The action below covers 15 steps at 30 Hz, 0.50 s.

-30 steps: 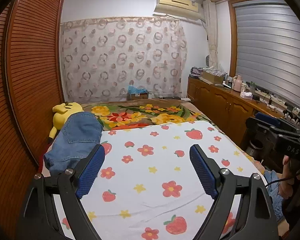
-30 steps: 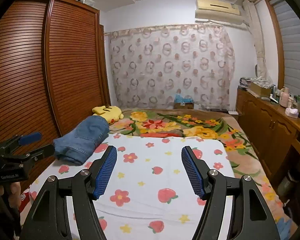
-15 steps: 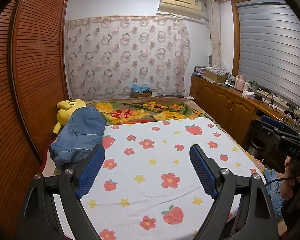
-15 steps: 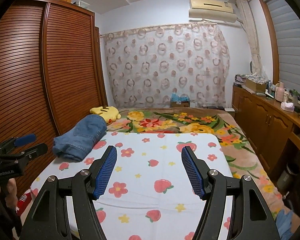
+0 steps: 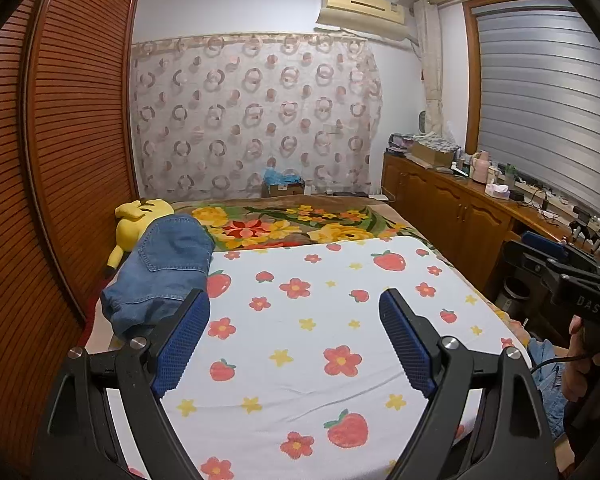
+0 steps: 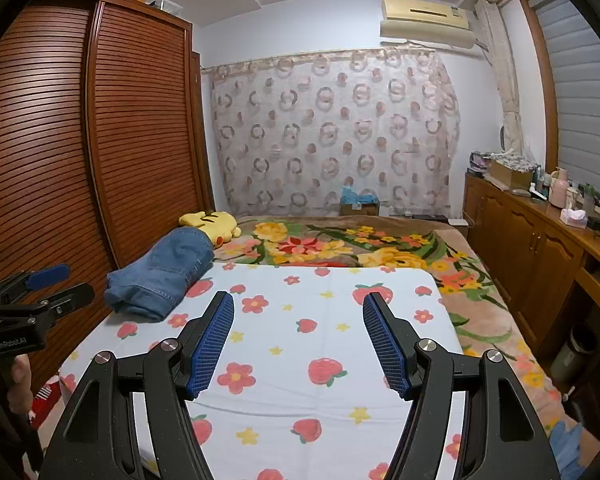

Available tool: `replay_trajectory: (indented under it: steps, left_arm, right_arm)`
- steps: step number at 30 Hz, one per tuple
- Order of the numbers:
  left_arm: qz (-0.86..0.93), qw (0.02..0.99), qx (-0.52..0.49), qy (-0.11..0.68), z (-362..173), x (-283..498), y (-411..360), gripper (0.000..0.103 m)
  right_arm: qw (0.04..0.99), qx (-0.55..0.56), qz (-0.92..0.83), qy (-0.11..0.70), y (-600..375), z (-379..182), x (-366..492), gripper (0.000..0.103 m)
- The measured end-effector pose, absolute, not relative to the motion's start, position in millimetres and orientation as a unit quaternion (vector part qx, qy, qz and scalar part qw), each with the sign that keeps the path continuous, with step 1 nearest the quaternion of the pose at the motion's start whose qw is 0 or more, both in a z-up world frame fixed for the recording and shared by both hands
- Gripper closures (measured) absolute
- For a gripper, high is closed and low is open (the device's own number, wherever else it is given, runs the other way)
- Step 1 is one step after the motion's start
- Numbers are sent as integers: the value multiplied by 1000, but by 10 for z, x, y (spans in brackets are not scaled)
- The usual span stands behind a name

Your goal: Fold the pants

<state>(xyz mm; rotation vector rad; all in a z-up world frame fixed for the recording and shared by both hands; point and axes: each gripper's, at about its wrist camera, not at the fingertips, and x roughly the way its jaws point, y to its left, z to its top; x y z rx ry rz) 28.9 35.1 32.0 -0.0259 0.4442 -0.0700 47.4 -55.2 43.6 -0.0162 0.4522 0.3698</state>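
Observation:
Blue denim pants (image 5: 162, 270) lie folded in a thick bundle on the left side of the bed, partly on the white strawberry-and-flower sheet (image 5: 300, 320); they also show in the right wrist view (image 6: 162, 272). My left gripper (image 5: 294, 304) is open and empty, held above the sheet, right of the pants. My right gripper (image 6: 298, 306) is open and empty above the sheet's middle. Each gripper shows in the other's view: the right one (image 5: 548, 256) at the bed's right edge, the left one (image 6: 56, 280) at its left edge.
A yellow plush toy (image 5: 140, 220) lies behind the pants. A floral blanket (image 5: 284, 228) covers the far bed. A slatted wooden wardrobe (image 5: 72, 140) stands close on the left, wooden cabinets (image 5: 452, 216) with clutter on the right, and a small bin (image 6: 576, 352) on the floor.
Both grippers have pulled back and risen a little from the bed, so more of the sheet shows. The pants have not moved. Both jaws stay open.

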Motion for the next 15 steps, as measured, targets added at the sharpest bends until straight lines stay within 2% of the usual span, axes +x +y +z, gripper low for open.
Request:
replay_trajectory:
  steps: [15]
  left_arm:
    - [-30, 975, -16, 220, 342, 281, 388, 16]
  right_arm:
    - [956, -14, 187, 224, -590, 396, 461, 34]
